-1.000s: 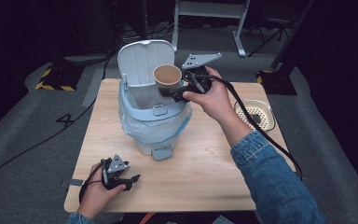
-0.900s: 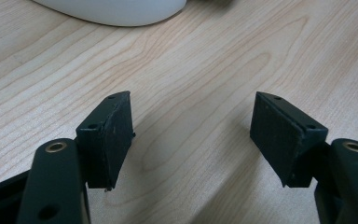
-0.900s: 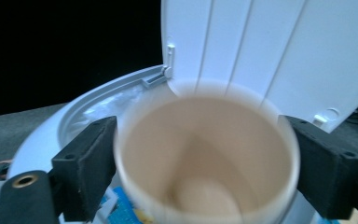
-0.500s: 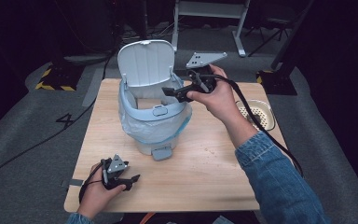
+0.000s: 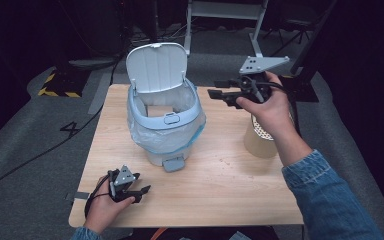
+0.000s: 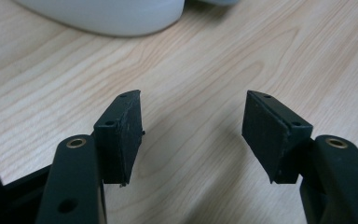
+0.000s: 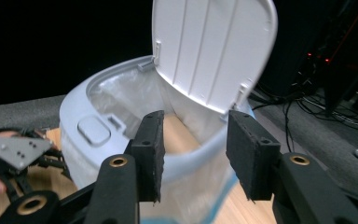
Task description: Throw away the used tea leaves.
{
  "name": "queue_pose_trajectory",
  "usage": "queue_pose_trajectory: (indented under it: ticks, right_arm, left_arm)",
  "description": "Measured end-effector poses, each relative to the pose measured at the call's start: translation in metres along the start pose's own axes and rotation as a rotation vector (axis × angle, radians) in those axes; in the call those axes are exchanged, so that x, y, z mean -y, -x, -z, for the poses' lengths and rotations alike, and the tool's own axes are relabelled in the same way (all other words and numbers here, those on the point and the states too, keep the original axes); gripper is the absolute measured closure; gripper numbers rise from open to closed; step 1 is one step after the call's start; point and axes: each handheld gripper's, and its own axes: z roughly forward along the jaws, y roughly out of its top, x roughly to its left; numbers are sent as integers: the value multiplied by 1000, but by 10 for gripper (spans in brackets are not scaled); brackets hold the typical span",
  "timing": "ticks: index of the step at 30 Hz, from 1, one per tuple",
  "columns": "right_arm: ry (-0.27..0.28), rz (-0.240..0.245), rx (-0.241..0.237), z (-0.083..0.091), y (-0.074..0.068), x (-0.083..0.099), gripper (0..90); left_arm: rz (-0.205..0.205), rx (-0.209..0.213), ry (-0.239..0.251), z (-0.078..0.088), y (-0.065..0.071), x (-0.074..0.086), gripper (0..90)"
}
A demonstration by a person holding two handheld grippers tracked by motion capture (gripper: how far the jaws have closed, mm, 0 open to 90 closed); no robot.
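A pale blue pedal bin (image 5: 166, 131) with a clear liner stands mid-table, its lid (image 5: 157, 67) propped open. My right gripper (image 5: 214, 88) hovers to the right of the bin at rim height, jaws pointing at it. They have just been closing, stand partly open, and nothing is between them. In the right gripper view those jaws (image 7: 195, 140) frame the bin's rim (image 7: 74, 112) and raised lid (image 7: 209, 46), with a tan shape (image 7: 179, 133) inside the liner. My left gripper (image 5: 142, 183) rests on the table's front left. Its jaws (image 6: 193, 121) have closed slightly and hold nothing.
A stack of paper cups (image 5: 259, 142) stands on the wooden table (image 5: 220, 190) at the right, partly behind my right hand. The bin's foot pedal (image 5: 173, 163) faces the front edge. Dark floor with cables surrounds the table.
A second ago my right gripper held a paper cup over the bin; half a second ago the cup was gone. The gripper has since drawn back to the right and narrowed. The left hand stayed put.
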Motion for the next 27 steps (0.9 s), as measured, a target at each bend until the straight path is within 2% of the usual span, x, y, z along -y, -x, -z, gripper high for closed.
queue_pose_trajectory:
  ticks: [4,11,15,18,27]
  right_arm:
    - [2,-19,18,24,4,8,527]
    - [-27,-33,103,63,13,29,447]
    - [-38,-50,134,82,16,44,431]
    - [-51,-56,152,92,18,53,424]
    - [-79,-84,166,119,15,81,406]
  left_arm:
    - [11,11,15,3,1,-4,374]
    - [4,6,5,2,1,-5,362]
    - [6,3,3,2,0,-5,361]
    - [13,3,1,2,0,-4,361]
    - [14,3,11,5,-1,-6,359]
